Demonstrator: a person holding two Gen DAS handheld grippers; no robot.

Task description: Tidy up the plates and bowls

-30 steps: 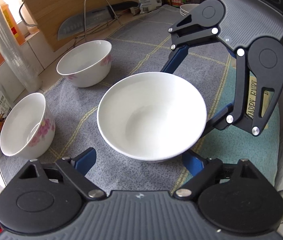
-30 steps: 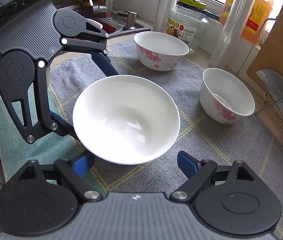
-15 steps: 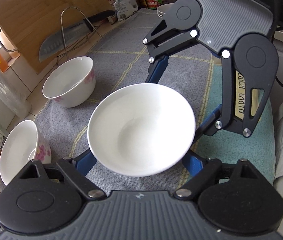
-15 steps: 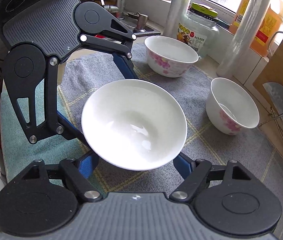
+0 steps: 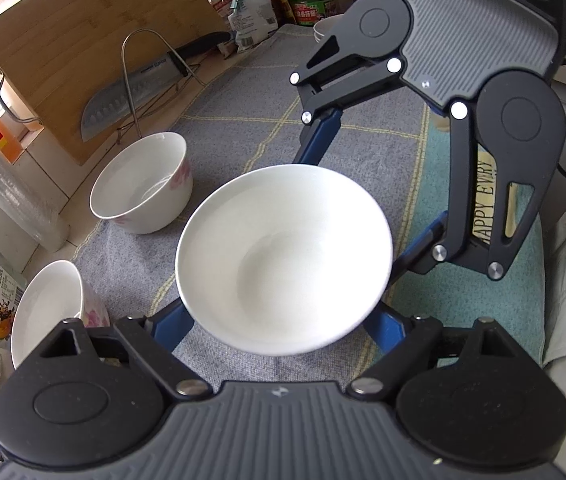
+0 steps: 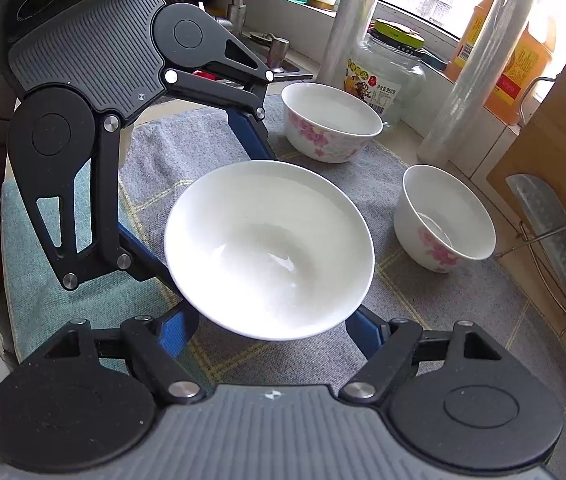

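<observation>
Tools (image 5: 279, 322) crosswise around white bowl (image 5: 283, 256)

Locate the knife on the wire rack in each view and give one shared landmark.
Left wrist view: the knife lies upper left, against the wooden board.
Right wrist view: the knife sits at the right edge, blade up.
Shared landmark: the plain white bowl, centre in both.

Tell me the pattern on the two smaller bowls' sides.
Pink flowers on white, on both smaller bowls; clearest in the right wrist view.
</observation>
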